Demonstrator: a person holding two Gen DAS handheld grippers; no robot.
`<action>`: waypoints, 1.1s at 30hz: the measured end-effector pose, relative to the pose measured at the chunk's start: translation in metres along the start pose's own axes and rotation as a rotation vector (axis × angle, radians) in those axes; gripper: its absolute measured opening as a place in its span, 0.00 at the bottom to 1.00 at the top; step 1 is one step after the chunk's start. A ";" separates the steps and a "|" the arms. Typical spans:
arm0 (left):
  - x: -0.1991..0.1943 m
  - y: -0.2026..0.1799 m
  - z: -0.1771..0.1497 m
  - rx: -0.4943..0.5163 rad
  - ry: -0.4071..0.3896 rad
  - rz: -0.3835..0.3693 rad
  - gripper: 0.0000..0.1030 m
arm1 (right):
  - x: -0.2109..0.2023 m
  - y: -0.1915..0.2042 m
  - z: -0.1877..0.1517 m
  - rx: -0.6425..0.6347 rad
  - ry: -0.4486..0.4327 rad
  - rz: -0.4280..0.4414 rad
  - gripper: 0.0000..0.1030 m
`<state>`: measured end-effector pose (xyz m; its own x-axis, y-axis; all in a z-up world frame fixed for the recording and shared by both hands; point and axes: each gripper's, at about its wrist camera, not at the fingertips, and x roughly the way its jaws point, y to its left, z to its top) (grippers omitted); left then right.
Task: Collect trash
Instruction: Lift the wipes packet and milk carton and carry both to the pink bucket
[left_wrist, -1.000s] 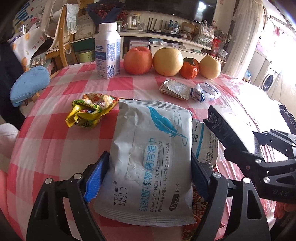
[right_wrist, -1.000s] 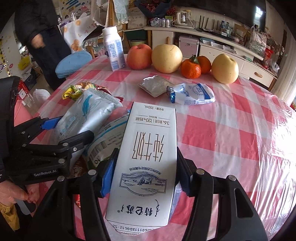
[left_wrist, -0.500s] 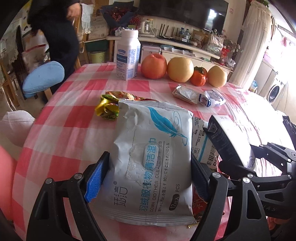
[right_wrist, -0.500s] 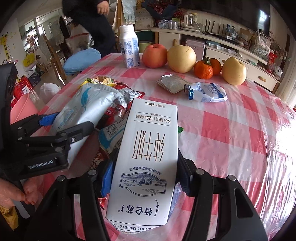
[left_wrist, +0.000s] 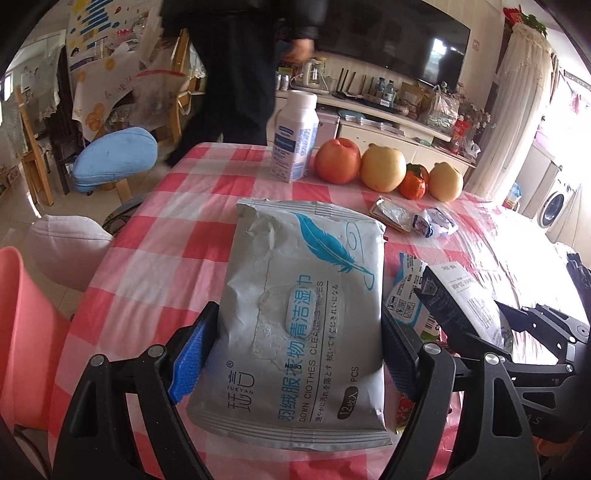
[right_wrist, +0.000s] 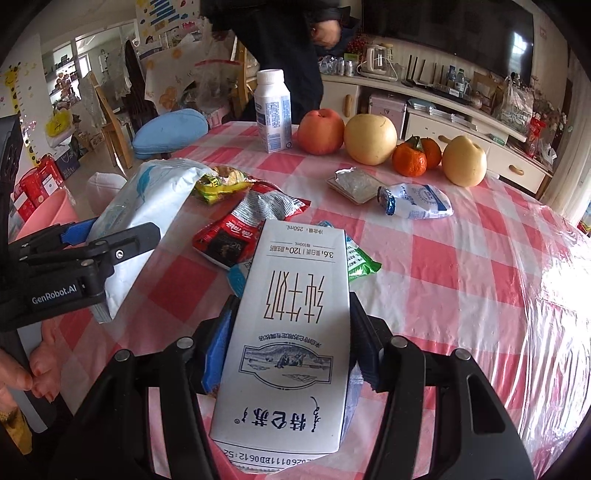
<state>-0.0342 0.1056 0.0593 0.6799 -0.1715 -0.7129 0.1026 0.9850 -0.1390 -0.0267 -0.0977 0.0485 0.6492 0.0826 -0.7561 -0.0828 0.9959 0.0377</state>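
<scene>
The wipes pack is clamped in the left gripper above the table; the right gripper is clamped on the milk carton beside it.

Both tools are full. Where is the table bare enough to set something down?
Bare cloth lies right of the milk carton, below the crumpled white pouch, out to the table edge. Another patch lies left of the wipes pack. Crowded: the wrappers between the tools, and the fruit row behind.

The wipes pack reads "DOWN CLOTHES"; the milk carton "250mL".
</scene>
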 end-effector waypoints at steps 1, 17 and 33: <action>-0.002 0.003 0.000 -0.005 -0.005 0.002 0.79 | -0.001 0.002 0.000 0.000 -0.003 -0.001 0.57; -0.046 0.050 0.009 -0.140 -0.101 0.063 0.79 | -0.014 0.048 0.011 0.012 -0.007 0.072 0.53; -0.081 0.121 0.011 -0.342 -0.175 0.136 0.79 | -0.006 0.101 0.018 -0.034 0.000 0.108 0.52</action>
<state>-0.0686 0.2386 0.1081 0.7873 -0.0051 -0.6165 -0.2239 0.9293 -0.2936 -0.0250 0.0035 0.0685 0.6348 0.1894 -0.7491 -0.1776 0.9793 0.0970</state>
